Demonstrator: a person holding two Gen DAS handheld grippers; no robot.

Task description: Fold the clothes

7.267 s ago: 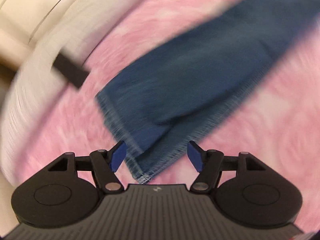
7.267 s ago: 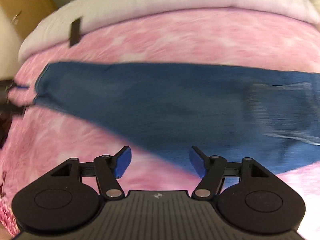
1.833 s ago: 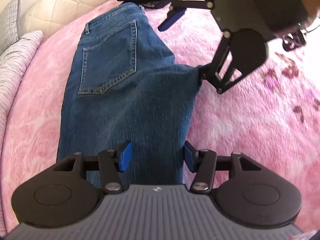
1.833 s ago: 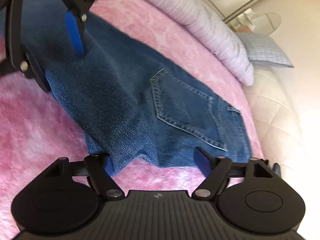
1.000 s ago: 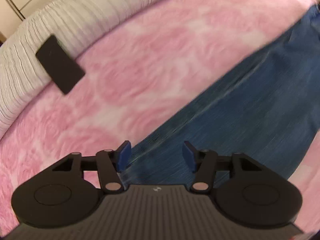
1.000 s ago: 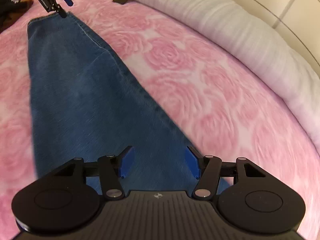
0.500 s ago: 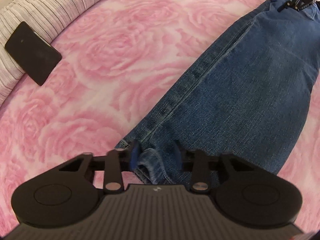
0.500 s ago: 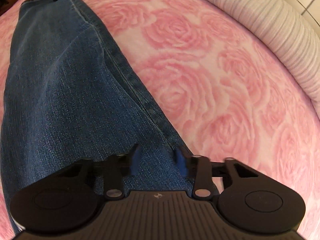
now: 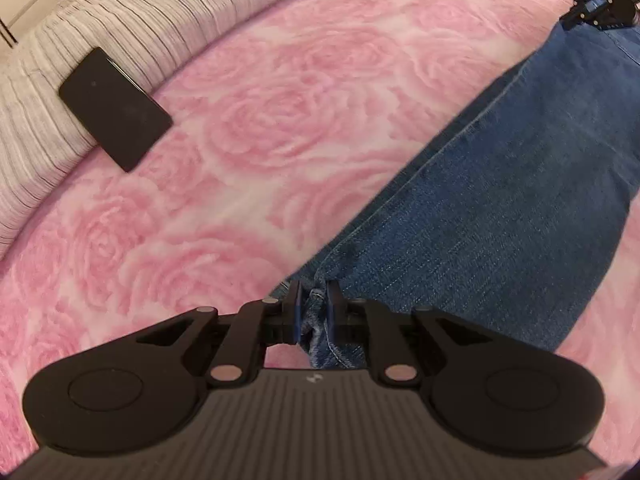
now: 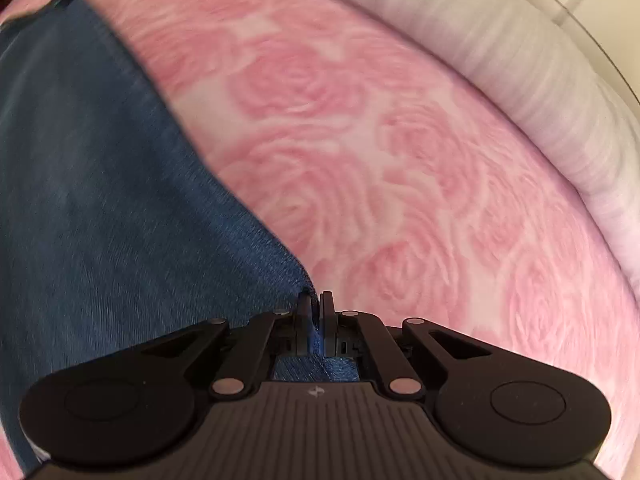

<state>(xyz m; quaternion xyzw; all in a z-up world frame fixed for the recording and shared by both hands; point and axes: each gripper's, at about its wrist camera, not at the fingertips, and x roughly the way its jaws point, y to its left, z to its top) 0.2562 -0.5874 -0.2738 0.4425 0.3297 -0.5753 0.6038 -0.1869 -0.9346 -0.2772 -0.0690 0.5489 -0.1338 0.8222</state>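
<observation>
We pinch blue denim jeans point(image 9: 500, 200) | left gripper point(image 9: 313, 312) fingers clamped on bunched hem | right gripper point(image 10: 316, 320) fingers clamped on edge | pink rose-patterned plush bed cover point(image 9: 280, 100) beneath

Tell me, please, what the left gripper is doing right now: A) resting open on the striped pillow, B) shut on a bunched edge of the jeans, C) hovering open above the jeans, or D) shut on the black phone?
B: the left gripper has its jaws closed on a bunched edge of the jeans, far from the black phone.
</observation>
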